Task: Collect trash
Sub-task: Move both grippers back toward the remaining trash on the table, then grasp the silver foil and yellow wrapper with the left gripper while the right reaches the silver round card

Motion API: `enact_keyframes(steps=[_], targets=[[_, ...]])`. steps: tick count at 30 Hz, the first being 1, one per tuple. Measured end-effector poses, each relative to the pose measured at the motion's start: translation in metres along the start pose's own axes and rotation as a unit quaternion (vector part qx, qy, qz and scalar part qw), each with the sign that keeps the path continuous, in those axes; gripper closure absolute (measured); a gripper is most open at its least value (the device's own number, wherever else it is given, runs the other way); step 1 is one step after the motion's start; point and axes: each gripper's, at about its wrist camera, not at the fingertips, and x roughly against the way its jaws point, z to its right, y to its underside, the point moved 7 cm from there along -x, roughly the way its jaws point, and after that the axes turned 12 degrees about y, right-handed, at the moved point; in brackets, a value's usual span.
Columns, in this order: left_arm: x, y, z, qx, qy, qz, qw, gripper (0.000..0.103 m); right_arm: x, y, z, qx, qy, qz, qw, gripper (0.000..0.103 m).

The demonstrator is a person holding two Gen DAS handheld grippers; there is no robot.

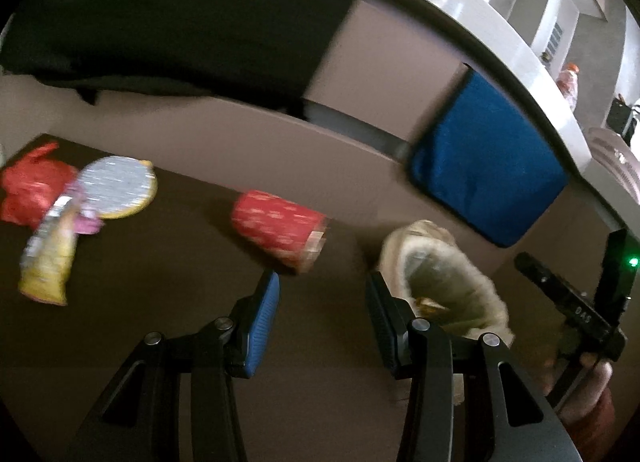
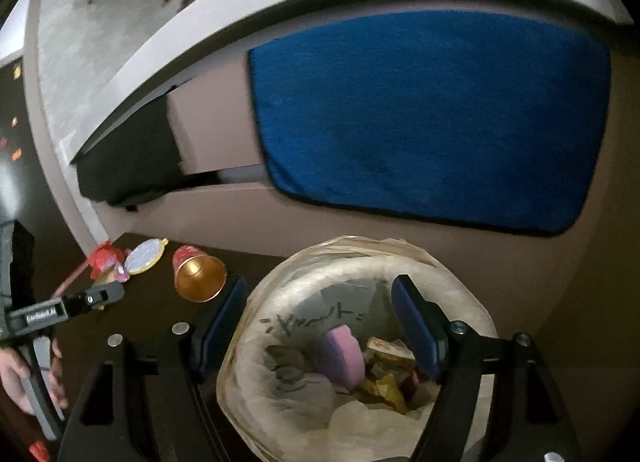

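Both grippers gape empty — the right gripper (image 2: 318,326) poised over a lined bin (image 2: 256,346) already holding wrappers, the left gripper (image 1: 324,322) facing a red cup (image 1: 278,227) just ahead, more litter (image 1: 76,205) lying beyond to its left.

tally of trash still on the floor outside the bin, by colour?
Red: 2, the paper cup lying on its side and the crumpled wrapper
Yellow: 1, the snack packet
Silver: 1, the round foil lid
Total: 4, all left of the lined bin. A small pink scrap by the lid is too blurred to count.
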Motion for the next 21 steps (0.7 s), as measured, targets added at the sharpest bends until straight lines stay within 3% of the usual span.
enact_keyframes(steps=[2,5,11,18,21], targets=[[0.018,-0.003,-0.021,-0.003,-0.023,0.016,0.9996,0.057,0.002,-0.001,-0.014,0.023,0.017,0.012,1.0,0.04],[0.048,-0.01,-0.056,-0.001,-0.065,0.049,0.9967,0.057,0.002,-0.001,-0.033,0.042,0.02,0.018,0.999,0.04],[0.088,-0.023,-0.135,0.031,-0.129,0.078,0.9881,0.057,-0.013,0.004,-0.075,0.043,-0.041,-0.015,0.998,0.045],[0.064,-0.024,-0.164,-0.006,-0.152,0.031,0.9878,0.057,-0.02,0.007,-0.125,0.068,-0.065,-0.022,0.995,0.046],[0.042,-0.026,-0.173,-0.028,-0.182,0.003,0.9829,0.057,-0.022,0.008,-0.143,0.076,-0.074,-0.023,0.994,0.047]])
